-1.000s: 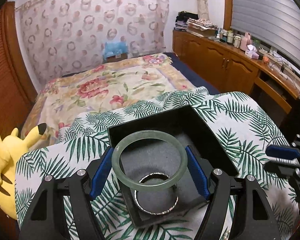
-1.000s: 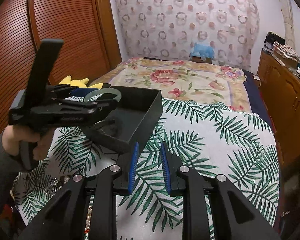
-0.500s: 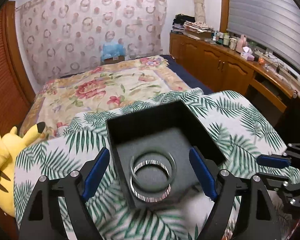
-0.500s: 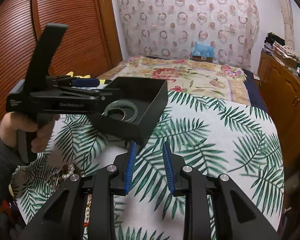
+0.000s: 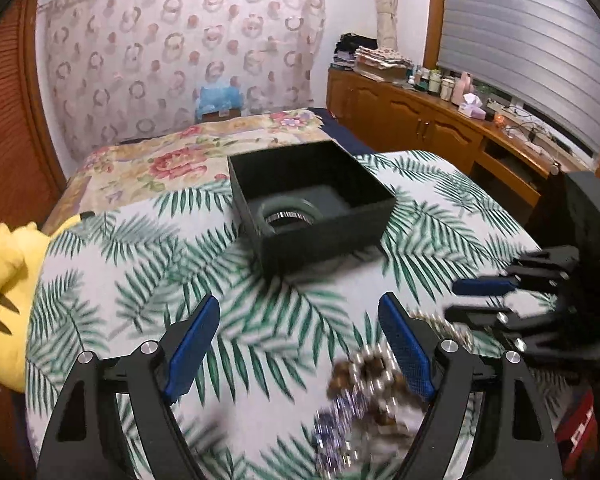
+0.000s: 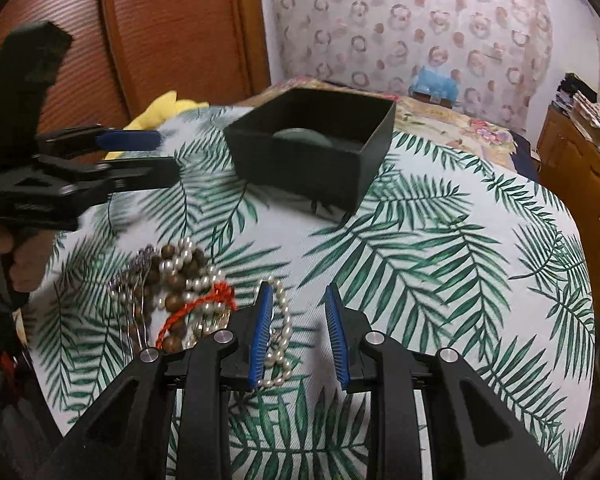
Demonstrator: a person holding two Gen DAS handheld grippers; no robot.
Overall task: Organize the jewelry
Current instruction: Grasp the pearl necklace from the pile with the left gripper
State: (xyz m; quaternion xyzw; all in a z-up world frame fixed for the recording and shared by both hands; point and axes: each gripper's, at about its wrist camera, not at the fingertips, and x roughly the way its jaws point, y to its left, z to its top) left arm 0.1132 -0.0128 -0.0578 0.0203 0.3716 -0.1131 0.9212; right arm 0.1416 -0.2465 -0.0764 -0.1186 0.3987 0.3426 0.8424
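A black open box (image 5: 320, 216) (image 6: 312, 160) stands on the palm-print cloth. A pale green jade bangle (image 5: 288, 210) (image 6: 302, 136) and a silver bangle (image 5: 287, 216) lie inside it. My left gripper (image 5: 298, 320) is open and empty, pulled back from the box. A blurred heap of bead and pearl jewelry (image 5: 368, 392) (image 6: 180, 288) lies by its right finger. My right gripper (image 6: 298, 316) is open and empty, with a pearl strand (image 6: 282, 336) by its left finger.
A yellow plush toy (image 5: 4, 284) sits at the table's left edge. A flowered bed (image 5: 188, 156) lies beyond the table. Wooden cabinets (image 5: 420, 124) run along the right wall. A red cord bracelet (image 6: 196, 308) lies in the heap.
My left gripper opened and dropped the jade bangle into the box over the silver one, then drew back toward the jewelry heap. My right gripper opened wider and moved over the pearls.
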